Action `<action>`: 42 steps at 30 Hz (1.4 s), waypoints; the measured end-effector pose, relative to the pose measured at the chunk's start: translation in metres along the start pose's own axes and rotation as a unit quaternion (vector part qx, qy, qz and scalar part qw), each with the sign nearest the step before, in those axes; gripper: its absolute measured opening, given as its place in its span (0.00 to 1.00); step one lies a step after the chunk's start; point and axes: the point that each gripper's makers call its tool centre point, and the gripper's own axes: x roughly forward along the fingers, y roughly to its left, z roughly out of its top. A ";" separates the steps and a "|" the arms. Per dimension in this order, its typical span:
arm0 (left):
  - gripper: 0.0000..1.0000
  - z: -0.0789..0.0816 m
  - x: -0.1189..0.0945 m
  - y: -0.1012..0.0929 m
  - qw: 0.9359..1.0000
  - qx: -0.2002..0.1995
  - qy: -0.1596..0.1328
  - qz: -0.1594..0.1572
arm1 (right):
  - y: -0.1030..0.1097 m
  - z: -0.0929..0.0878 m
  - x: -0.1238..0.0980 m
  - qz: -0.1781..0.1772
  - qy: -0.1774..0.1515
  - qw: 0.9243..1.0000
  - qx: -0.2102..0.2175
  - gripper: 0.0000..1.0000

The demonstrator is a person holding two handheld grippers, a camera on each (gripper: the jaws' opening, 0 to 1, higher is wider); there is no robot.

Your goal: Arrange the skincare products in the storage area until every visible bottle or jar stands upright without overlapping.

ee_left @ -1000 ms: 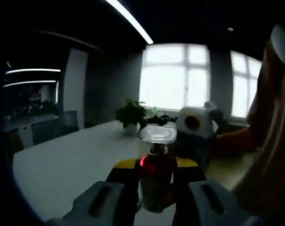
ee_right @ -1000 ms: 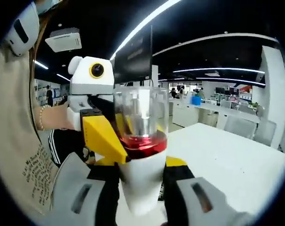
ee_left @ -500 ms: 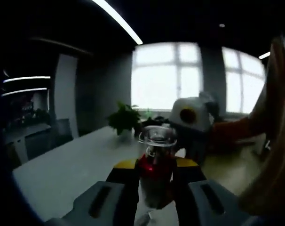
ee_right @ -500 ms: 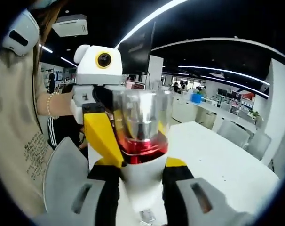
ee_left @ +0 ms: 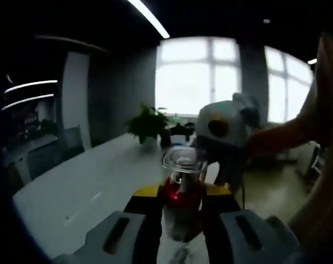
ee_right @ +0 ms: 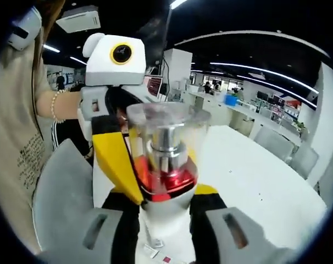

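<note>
bottle held up by both claws

bottle [ee_right: 165,165] is the skincare one, with a white body, a red band and a clear cap, and it is up in the air above the white table [ee_right: 254,181].

the person [ee_right: 18,132] stands close on one side in a tan shirt, with a bead band on the wrist. the table is long and white and runs far back. chairs [ee_right: 282,148] sit along its far edge. bright windows [ee_left: 196,82] glow behind it, and a small green plant [ee_left: 149,125] stands near them.

the left gripper [ee_left: 180,234] is clenched on the bottle, and the right gripper [ee_right: 165,234] grasps it too, each from its own side. in the right gripper view the left claw's yellow jaw sits against the bottle and hides part of it. a few small bits [ee_right: 153,248] lie on the table under the bottle.
</note>
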 end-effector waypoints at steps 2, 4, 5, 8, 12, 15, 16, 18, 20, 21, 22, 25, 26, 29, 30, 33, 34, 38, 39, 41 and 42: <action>0.23 -0.011 0.006 0.005 1.000 0.005 0.014 0.002 | -0.006 -0.011 0.007 -0.005 0.002 1.000 0.004 0.34; 0.23 -0.021 0.011 0.010 1.000 0.005 0.024 0.003 | -0.010 -0.023 0.013 -0.008 0.006 1.000 0.013 0.34; 0.23 -0.027 0.015 0.012 1.000 0.006 0.031 0.003 | -0.011 -0.027 0.015 -0.009 0.008 1.000 0.015 0.34; 0.23 -0.042 0.023 0.020 0.999 0.003 0.044 0.003 | -0.017 -0.045 0.025 -0.011 0.016 1.000 0.023 0.34; 0.24 -0.064 0.032 0.029 0.998 -0.004 0.058 0.006 | -0.023 -0.064 0.036 -0.015 0.030 0.999 0.023 0.34; 0.24 -0.078 0.037 0.035 0.998 -0.009 0.069 0.003 | -0.027 -0.079 0.043 -0.016 0.036 0.999 0.033 0.34; 0.24 -0.081 0.039 0.036 0.997 -0.009 0.072 0.002 | -0.028 -0.082 0.045 -0.016 0.036 0.999 0.036 0.34; 0.24 -0.087 0.042 0.038 0.997 -0.003 0.074 -0.002 | -0.031 -0.089 0.048 -0.021 0.036 0.998 0.042 0.34; 0.24 -0.094 0.047 0.041 0.997 0.002 0.077 -0.003 | -0.034 -0.096 0.051 -0.026 0.038 0.998 0.046 0.34; 0.24 -0.096 0.049 0.043 0.997 0.004 0.078 -0.004 | -0.036 -0.100 0.052 -0.029 0.040 0.998 0.048 0.34; 0.24 -0.100 0.052 0.045 0.997 0.003 0.082 -0.006 | -0.038 -0.104 0.055 -0.031 0.041 0.997 0.049 0.34; 0.24 -0.110 0.057 0.049 0.996 0.004 0.087 -0.011 | -0.041 -0.115 0.059 -0.034 0.046 0.997 0.055 0.34; 0.24 -0.115 0.060 0.051 0.996 0.003 0.089 -0.012 | -0.042 -0.120 0.062 -0.037 0.049 0.997 0.057 0.34; 0.24 -0.125 0.064 0.054 0.996 -0.001 0.093 -0.016 | -0.044 -0.132 0.067 -0.038 0.059 0.996 0.060 0.35; 0.24 -0.129 0.066 0.055 0.996 -0.005 0.092 -0.017 | -0.045 -0.137 0.068 -0.038 0.063 0.995 0.063 0.35; 0.24 -0.138 0.069 0.057 0.996 -0.015 0.088 -0.019 | -0.046 -0.146 0.071 -0.036 0.074 0.995 0.058 0.35; 0.24 -0.141 0.071 0.057 0.996 -0.014 0.089 -0.019 | -0.046 -0.148 0.071 -0.036 0.076 0.995 0.057 0.35; 0.24 -0.146 0.073 0.062 0.995 -0.013 0.094 -0.018 | -0.049 -0.155 0.075 -0.039 0.081 0.995 0.052 0.35; 0.24 -0.146 0.074 0.063 0.995 -0.014 0.094 -0.018 | -0.050 -0.155 0.075 -0.041 0.081 0.995 0.052 0.35; 0.24 -0.145 0.074 0.066 0.996 -0.014 0.091 -0.017 | -0.052 -0.154 0.075 -0.045 0.079 0.994 0.055 0.35; 0.24 -0.145 0.074 0.066 0.996 -0.013 0.091 -0.017 | -0.054 -0.153 0.076 -0.046 0.078 0.995 0.050 0.35</action>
